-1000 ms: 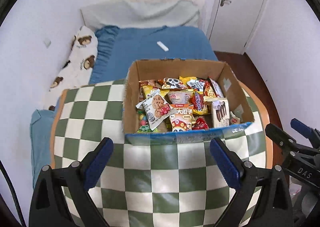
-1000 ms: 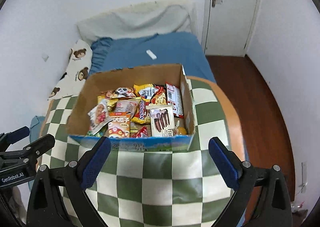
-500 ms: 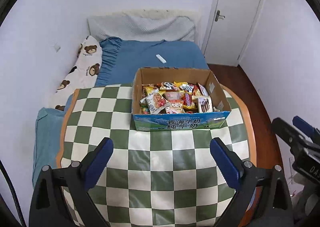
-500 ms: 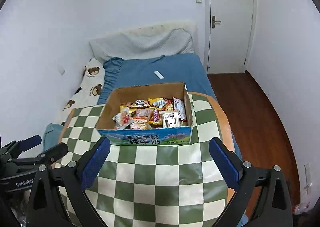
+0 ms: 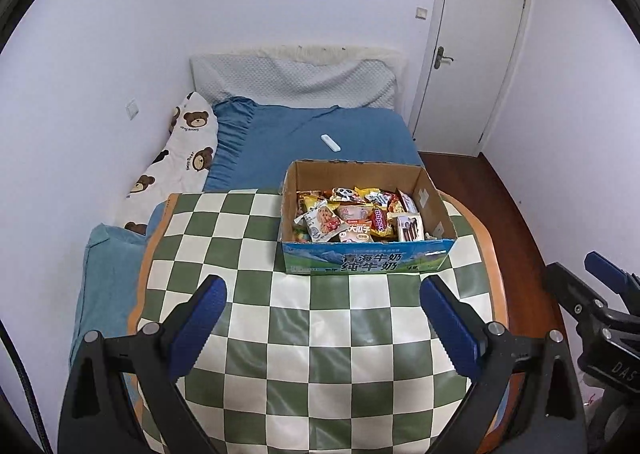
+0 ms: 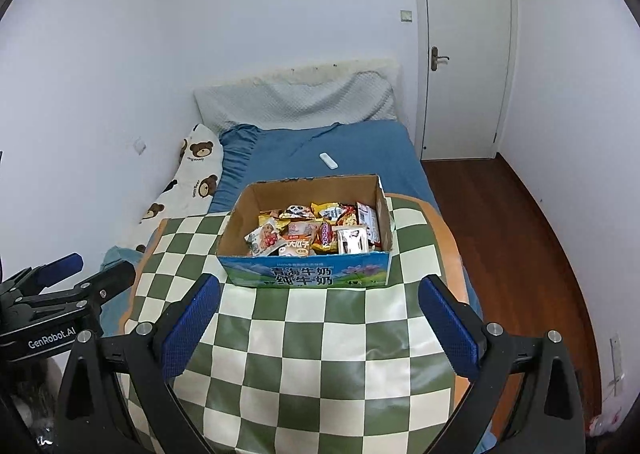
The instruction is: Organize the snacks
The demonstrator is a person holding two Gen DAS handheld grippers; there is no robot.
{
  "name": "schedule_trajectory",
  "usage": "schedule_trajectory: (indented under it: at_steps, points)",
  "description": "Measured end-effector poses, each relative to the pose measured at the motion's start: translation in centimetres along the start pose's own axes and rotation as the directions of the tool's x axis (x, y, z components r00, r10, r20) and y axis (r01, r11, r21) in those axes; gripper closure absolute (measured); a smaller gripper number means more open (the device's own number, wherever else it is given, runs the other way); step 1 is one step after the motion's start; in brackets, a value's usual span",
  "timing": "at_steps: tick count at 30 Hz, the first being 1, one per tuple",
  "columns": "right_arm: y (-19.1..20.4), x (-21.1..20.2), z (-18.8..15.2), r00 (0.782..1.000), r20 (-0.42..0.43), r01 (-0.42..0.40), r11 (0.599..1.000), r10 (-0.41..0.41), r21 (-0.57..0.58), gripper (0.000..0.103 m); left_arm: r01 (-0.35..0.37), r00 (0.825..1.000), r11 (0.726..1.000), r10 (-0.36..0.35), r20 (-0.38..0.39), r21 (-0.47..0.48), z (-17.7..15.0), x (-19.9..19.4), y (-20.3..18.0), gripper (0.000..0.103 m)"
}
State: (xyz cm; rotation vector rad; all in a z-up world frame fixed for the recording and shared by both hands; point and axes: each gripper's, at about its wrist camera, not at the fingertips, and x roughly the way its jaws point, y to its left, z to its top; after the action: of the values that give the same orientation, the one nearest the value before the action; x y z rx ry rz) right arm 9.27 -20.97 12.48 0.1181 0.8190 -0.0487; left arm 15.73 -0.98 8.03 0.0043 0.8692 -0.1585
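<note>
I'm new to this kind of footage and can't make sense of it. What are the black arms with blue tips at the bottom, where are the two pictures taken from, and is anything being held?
Those are two hand-held grippers, one in each of a person's hands; no robot arm is involved. Each carries a wide-angle camera looking forward along its own two fingers, hence the rounded pictures. One picture comes from the left gripper, the other from the right gripper; each also shows the other gripper at its edge. Both are open and hold nothing. Ahead is a table with a green-and-white checked cloth. On it stands an open cardboard box full of snack packets. Behind the table is a bed with a small white object on it.
</note>
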Motion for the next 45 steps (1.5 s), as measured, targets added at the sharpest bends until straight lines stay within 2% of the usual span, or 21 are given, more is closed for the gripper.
schedule_trajectory:
  at_steps: [7, 14, 28, 36, 45]
  points:
    - [-0.6, 2.0, 0.2, 0.999, 0.009, 0.038, 0.999, -0.038, 0.005, 0.002, -0.045, 0.999, 0.999, 0.045, 0.02, 0.022, 0.6, 1.8, -0.6, 0.003]
    - [-2.0, 5.3, 1.8, 0.996, 0.021, 0.087, 0.996, -0.088, 0.033, 0.002, -0.067, 0.997, 0.998, 0.066, 0.03, 0.018, 2.4, 5.5, -0.8, 0.001]
    - [-3.8, 13.3, 2.8, 0.988, -0.043, 0.15, 0.988, -0.148, 0.044, 0.002, -0.095, 0.993, 0.995, 0.097, -0.062, 0.032, 3.4, 13.7, -1.2, 0.001]
    - [-3.8, 15.3, 2.4, 0.983, -0.072, 0.17, 0.985, -0.168, 0.026, 0.002, -0.096, 0.991, 0.995, 0.099, -0.086, 0.041, 3.1, 15.2, -1.4, 0.001]
    - [-3.5, 15.4, 2.2, 0.983, -0.08, 0.169, 0.985, -0.167, 0.018, 0.002, -0.094, 0.991, 0.994, 0.098, -0.087, 0.047, 2.9, 15.5, -1.7, 0.001]
